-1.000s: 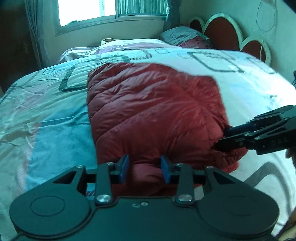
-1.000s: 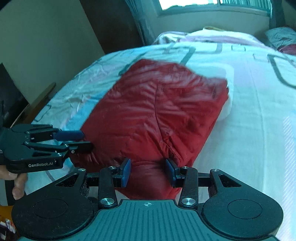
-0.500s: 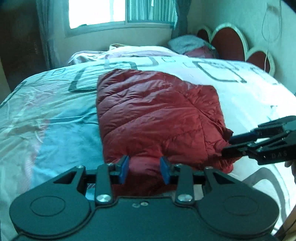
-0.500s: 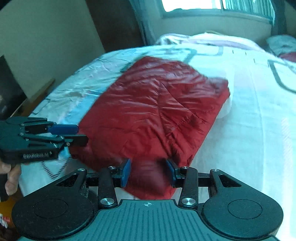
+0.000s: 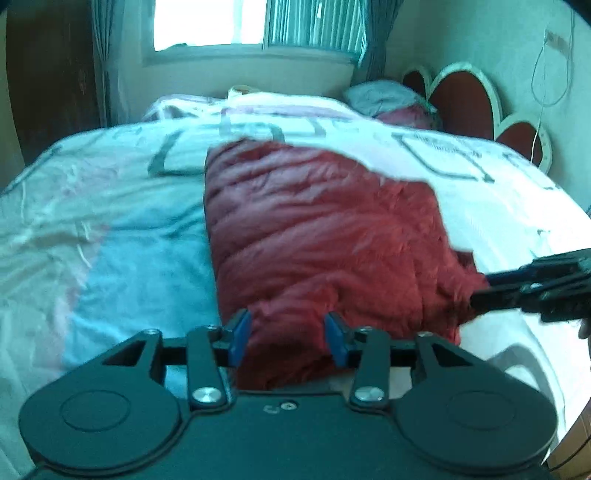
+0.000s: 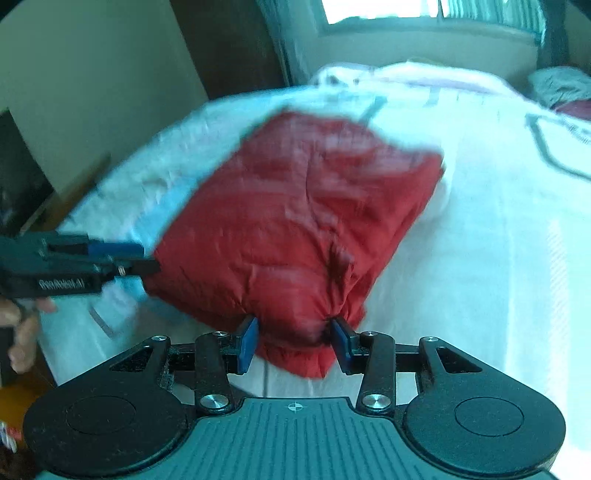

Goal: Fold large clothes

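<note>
A red quilted down jacket (image 5: 321, 236) lies folded into a block on the bed; it also shows in the right wrist view (image 6: 303, 221). My left gripper (image 5: 286, 338) is shut on the jacket's near left corner, red fabric bunched between its blue pads. My right gripper (image 6: 293, 341) is shut on the jacket's near right corner. Each gripper shows side-on in the other's view, the right gripper in the left wrist view (image 5: 532, 284) and the left gripper in the right wrist view (image 6: 74, 262). The near edge looks raised off the bed.
The bed (image 5: 110, 229) has a pale blue and white patterned cover. Pillows (image 5: 391, 103) and a scalloped red headboard (image 5: 465, 99) are at the far right. A window (image 5: 255, 22) is behind the bed. Dark furniture (image 6: 18, 177) stands left of the bed.
Both grippers have pulled back and lifted with the jacket's near corners held. The jacket has slid toward me and its near edge has bunched up. The views are blurred by motion.
</note>
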`<action>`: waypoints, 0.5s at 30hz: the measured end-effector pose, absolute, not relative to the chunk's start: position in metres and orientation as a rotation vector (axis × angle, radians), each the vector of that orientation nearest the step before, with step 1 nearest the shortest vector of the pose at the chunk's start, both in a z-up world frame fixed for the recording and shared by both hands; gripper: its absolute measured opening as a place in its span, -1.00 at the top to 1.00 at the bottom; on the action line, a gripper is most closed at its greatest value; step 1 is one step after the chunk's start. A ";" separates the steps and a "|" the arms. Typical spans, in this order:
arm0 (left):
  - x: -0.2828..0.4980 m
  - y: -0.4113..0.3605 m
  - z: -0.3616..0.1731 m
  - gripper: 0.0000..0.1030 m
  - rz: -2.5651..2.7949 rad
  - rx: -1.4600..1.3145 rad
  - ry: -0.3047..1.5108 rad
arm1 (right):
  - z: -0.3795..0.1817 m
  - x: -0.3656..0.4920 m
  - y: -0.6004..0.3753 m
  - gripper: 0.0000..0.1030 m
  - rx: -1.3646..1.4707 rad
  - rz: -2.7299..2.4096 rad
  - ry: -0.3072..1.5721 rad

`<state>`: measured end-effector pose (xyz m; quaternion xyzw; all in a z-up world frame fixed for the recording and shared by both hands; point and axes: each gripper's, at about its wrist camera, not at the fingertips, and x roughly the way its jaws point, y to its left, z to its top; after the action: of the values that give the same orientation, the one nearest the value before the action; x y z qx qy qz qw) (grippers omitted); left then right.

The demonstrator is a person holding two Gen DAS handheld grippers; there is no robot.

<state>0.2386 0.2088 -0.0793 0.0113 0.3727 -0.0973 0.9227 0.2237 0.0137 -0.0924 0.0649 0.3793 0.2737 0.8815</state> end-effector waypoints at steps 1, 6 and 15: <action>0.242 0.208 -0.077 -0.11 -0.197 0.009 0.748 | -0.085 0.225 0.012 0.18 0.148 0.569 0.761; 0.273 0.196 -0.076 -0.32 -0.162 -0.006 0.702 | -0.068 0.262 0.012 0.18 0.135 0.484 0.664; 0.304 0.189 -0.099 -0.18 -0.194 -0.009 0.767 | -0.112 0.320 0.029 -0.09 0.083 0.478 0.793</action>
<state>0.3038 0.1888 -0.0995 -0.0046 0.3737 -0.0944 0.9227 0.3199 0.0292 -0.1120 0.0398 0.3826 0.2304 0.8938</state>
